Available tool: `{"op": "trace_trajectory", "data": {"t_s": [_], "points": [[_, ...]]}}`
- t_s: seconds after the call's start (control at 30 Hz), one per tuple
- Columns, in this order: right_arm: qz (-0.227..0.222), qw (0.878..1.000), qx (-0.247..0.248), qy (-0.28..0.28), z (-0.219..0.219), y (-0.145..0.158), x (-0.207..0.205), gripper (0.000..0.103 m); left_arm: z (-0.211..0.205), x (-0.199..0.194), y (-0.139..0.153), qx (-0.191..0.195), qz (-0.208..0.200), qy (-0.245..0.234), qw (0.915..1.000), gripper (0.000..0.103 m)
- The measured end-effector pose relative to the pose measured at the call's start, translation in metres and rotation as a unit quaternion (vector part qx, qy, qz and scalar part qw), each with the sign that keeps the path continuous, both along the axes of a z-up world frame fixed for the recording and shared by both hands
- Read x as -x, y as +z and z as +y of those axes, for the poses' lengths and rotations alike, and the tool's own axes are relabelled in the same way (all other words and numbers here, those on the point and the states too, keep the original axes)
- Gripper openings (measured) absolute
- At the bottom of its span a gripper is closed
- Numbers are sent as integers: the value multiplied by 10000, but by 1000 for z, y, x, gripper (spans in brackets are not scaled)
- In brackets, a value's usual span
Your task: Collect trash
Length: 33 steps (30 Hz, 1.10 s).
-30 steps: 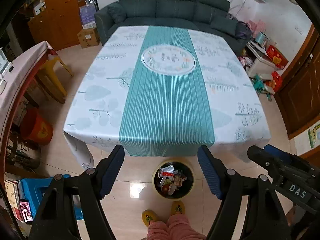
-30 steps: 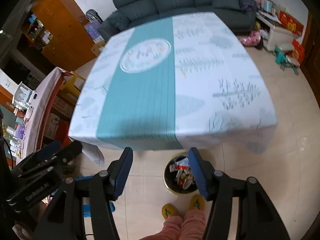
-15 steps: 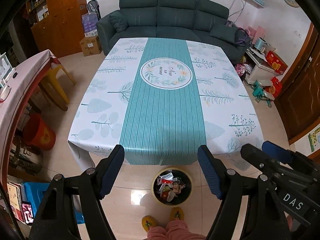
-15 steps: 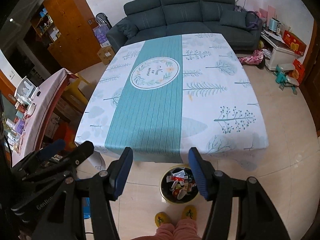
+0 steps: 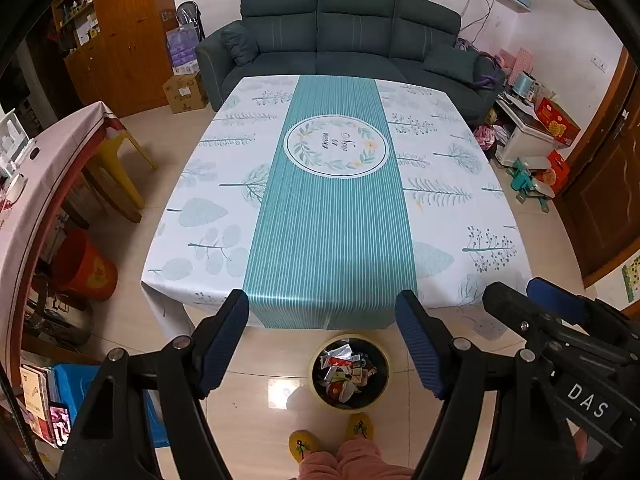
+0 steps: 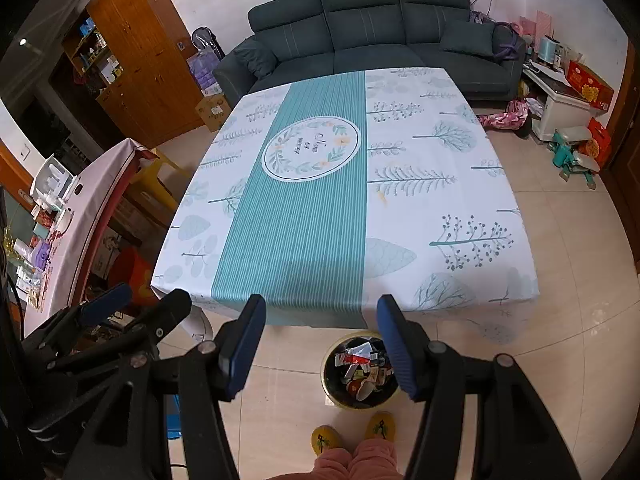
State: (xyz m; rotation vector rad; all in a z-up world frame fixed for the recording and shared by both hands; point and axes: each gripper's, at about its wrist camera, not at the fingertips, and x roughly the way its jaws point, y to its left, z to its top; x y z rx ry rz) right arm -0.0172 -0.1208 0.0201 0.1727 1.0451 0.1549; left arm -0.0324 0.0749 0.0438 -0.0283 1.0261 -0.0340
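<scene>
A round yellow-rimmed trash bin point(image 5: 350, 372) stands on the floor at the near edge of the table, full of crumpled wrappers; it also shows in the right wrist view point(image 6: 360, 372). My left gripper point(image 5: 326, 320) is open and empty, held high above the bin and the table's near edge. My right gripper point(image 6: 320, 322) is open and empty beside it. The table's cloth point(image 5: 332, 208) in white and teal carries no trash that I can see.
A dark green sofa point(image 5: 348, 40) stands behind the table. A side table with a pink cloth point(image 5: 44, 168), a yellow stool and a red bucket point(image 5: 86, 268) are at the left. Boxes and clutter point(image 5: 536, 140) lie at the right. The person's yellow slippers point(image 5: 332, 436) are by the bin.
Both grippers have risen and tilted back, so more of the table and sofa shows and the bin looks smaller. Both stay open and empty.
</scene>
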Motion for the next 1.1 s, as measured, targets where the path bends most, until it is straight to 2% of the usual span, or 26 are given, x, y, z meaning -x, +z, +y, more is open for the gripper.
{"op": "trace_trajectory", "data": {"t_s": [1.1], "points": [[-84, 9999, 60, 29, -2, 3, 6, 58, -1, 9, 1, -67, -30, 27, 10000, 74]]}}
